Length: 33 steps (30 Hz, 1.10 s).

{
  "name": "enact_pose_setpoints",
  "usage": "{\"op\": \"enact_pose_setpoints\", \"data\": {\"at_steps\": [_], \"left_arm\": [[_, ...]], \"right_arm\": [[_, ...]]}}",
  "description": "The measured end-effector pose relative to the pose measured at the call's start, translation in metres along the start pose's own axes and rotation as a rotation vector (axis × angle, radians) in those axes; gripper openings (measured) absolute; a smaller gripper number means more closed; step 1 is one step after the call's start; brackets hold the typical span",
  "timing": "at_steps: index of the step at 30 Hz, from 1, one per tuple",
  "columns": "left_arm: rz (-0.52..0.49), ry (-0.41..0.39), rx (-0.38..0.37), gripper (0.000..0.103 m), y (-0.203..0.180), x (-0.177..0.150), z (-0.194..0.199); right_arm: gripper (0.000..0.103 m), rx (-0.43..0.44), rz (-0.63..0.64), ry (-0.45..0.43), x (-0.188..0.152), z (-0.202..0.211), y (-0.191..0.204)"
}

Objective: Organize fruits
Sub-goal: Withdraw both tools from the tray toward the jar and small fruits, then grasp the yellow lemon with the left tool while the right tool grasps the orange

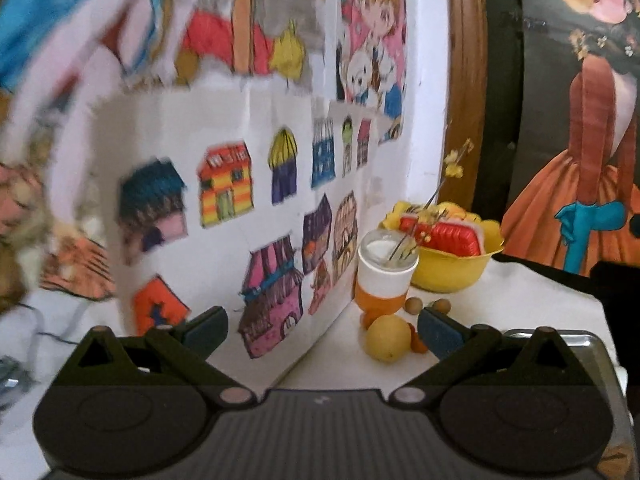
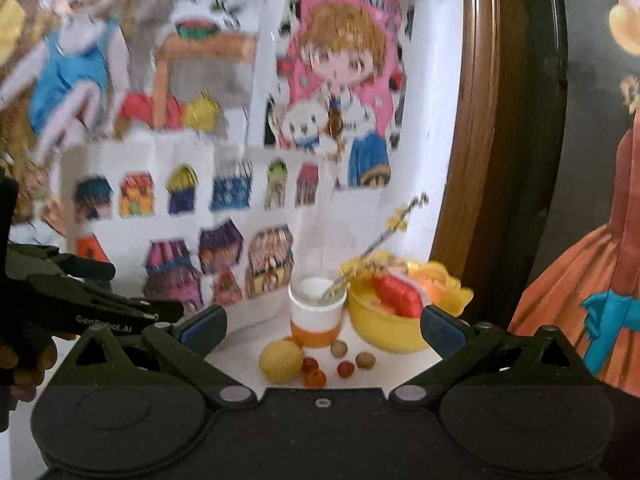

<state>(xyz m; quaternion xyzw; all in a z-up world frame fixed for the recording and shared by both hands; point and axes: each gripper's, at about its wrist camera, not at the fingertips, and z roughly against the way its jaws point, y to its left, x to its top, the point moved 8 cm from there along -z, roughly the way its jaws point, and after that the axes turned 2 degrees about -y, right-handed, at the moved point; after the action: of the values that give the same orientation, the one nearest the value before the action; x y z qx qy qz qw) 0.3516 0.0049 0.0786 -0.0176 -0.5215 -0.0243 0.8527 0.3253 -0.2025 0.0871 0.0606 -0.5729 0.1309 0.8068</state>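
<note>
A yellow lemon (image 2: 281, 361) lies on the white table in front of an orange-and-white cup (image 2: 317, 314), with small red fruits (image 2: 314, 377) and two brown nuts (image 2: 365, 359) beside it. A yellow bowl (image 2: 384, 330) behind holds a red item (image 2: 398, 295). My right gripper (image 2: 322, 330) is open and empty, just short of the fruits. My left gripper (image 1: 322, 330) is open and empty; the lemon (image 1: 389, 338) lies between its fingers, nearer the right one. The cup (image 1: 385, 280) and bowl (image 1: 452, 270) stand beyond. The left gripper also shows at the left in the right wrist view (image 2: 92, 300).
A wall covered with coloured drawings (image 1: 248, 184) stands close on the left. A wooden frame (image 1: 466, 80) and a dark painting (image 1: 580, 160) rise behind the bowl. A metal tray's corner (image 1: 576, 340) lies at the right. Thin flower stems (image 2: 384, 236) stick out of the cup.
</note>
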Motion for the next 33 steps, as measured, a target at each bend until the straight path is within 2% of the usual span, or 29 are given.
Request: {"op": "enact_pose_setpoints", "data": {"at_steps": [7, 15, 33], "left_arm": [[-0.030, 0.081, -0.025, 0.103, -0.020, -0.025, -0.053], [-0.057, 0.144, -0.043, 0.103, -0.037, -0.049, -0.103], [-0.088, 0.182, -0.051, 0.103, -0.041, -0.070, -0.148]], "right_arm": [[0.102, -0.041, 0.008, 0.092, -0.046, -0.052, -0.020], [0.102, -0.020, 0.020, 0.190, -0.082, -0.092, -0.032], [0.102, 0.075, 0.067, 0.314, -0.123, -0.147, -0.028]]}}
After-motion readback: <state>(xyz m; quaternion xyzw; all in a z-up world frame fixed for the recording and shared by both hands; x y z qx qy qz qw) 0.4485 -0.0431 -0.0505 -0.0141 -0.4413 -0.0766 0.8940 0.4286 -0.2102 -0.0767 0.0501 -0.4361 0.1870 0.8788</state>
